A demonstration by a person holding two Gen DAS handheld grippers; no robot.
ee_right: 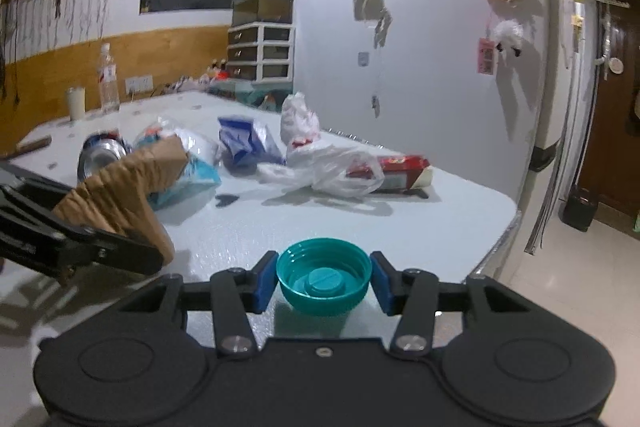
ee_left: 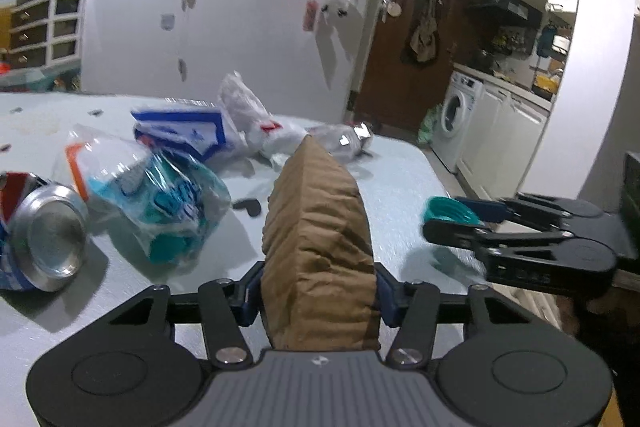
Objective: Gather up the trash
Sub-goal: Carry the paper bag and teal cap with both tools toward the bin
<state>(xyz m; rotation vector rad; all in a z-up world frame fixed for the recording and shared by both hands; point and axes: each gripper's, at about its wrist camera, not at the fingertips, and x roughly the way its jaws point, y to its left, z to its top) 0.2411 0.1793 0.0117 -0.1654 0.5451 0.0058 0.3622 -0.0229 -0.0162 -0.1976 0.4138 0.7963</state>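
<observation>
My left gripper [ee_left: 318, 291] is shut on a crumpled brown paper bag [ee_left: 316, 227], which sticks up and forward between its blue pads. From the right wrist view the same paper bag [ee_right: 132, 179] shows at the left, with the left gripper [ee_right: 120, 247] below it. My right gripper [ee_right: 324, 281] is shut on a teal plastic cap [ee_right: 325, 267], open side up, held just above the table [ee_right: 420, 219]. On the table behind lie a crushed can [ee_left: 44, 239], a clear printed bag [ee_left: 156, 203], a blue-white packet [ee_left: 188, 131], a white plastic bag [ee_right: 320, 163] and a red packet [ee_right: 400, 167].
A clear bottle [ee_right: 108, 83] and a white cup [ee_right: 76, 103] stand at the table's far left. The table's rounded right edge [ee_right: 500, 223] drops to a tiled floor. A washing machine [ee_left: 456, 115] and white cabinets stand further right. A small black piece [ee_left: 246, 205] lies near the bags.
</observation>
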